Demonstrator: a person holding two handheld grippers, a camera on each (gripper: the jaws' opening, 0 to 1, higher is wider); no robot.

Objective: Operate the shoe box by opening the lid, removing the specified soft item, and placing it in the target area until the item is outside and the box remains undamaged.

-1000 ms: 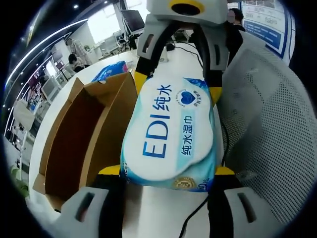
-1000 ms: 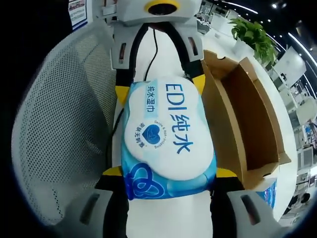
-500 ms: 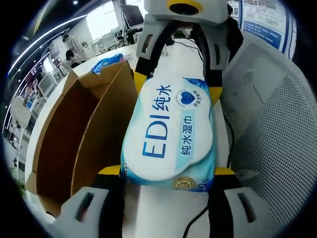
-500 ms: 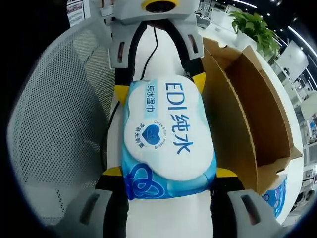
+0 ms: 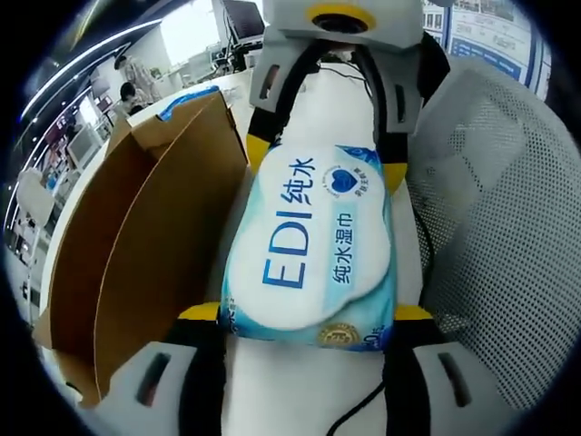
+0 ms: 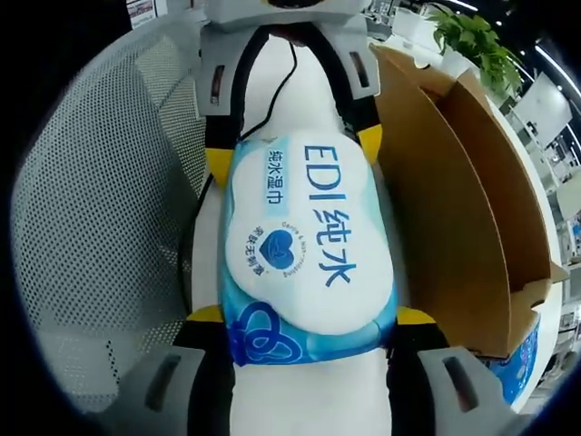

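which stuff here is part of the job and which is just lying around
Part of the job:
wet wipes pack, held at both ends
cardboard shoe box, open
left gripper
right gripper

Just lying about:
white mesh chair
black cable
potted plant
another blue pack beyond the box

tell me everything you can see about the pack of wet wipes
The pack of wet wipes is a soft light-blue pouch with a white flap printed "EDI" in blue, plus a heart logo. It is outside the open cardboard box, held lengthwise between the left hand-held gripper and the right hand-held gripper, one clamping each end.
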